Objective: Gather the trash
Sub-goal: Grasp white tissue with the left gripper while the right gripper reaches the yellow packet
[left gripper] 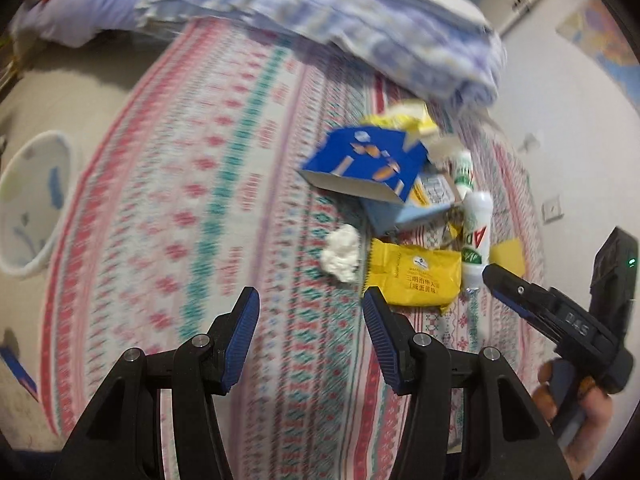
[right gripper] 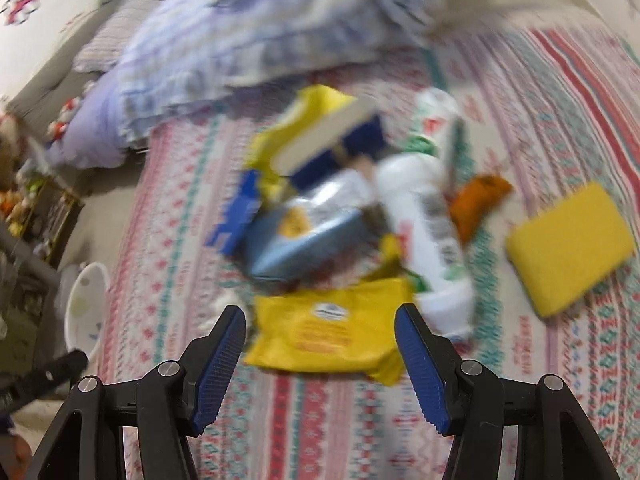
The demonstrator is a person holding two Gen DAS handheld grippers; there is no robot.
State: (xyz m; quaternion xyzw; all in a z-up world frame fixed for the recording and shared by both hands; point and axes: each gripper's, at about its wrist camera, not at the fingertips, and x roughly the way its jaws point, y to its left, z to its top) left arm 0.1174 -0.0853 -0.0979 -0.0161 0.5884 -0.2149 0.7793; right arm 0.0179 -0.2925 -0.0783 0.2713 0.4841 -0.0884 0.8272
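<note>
**Trash heap on bed, both grippers over it, nothing held**

Bed [left gripper: 192, 184], patterned sheet, carries everything. Wide bare sheet from the heap to the bed's left edge; floor beyond that edge, where a white bin [left gripper: 36, 204] stands, just beside the bed. Folded quilt [left gripper: 360, 12] lies along the far end, its near edge just over the heap. A narrower bare strip between the heap and the wall-side edge.

Trash clusters mid-bed toward the wall side: blue box [left gripper: 360, 164] tilted on top, white bottle [left gripper: 476, 232] with green print beside it, yellow packet [left gripper: 412, 276] nearest the grippers, crumpled tissue [left gripper: 342, 254] touching the packet's left end.

Left wrist view only: the tissue clearly, and the right gripper seen from outside, a hand [left gripper: 592, 412] on its grip. Right wrist view only: yellow sponge [right gripper: 568, 248] lying apart from the heap toward the wall-side edge, an orange scrap [right gripper: 476, 204] between bottle and sponge, a silver-blue packet [right gripper: 304, 236] under the box. Both views blurred; print unreadable in the right one.

Left gripper [left gripper: 312, 320]: jaws about half open, empty, over bare sheet; its right finger's tip overlaps the packet's near corner in view, contact not certain. Right gripper [right gripper: 320, 344]: jaws wide, straddling the packet's near edge, pads not pressing it.
</note>
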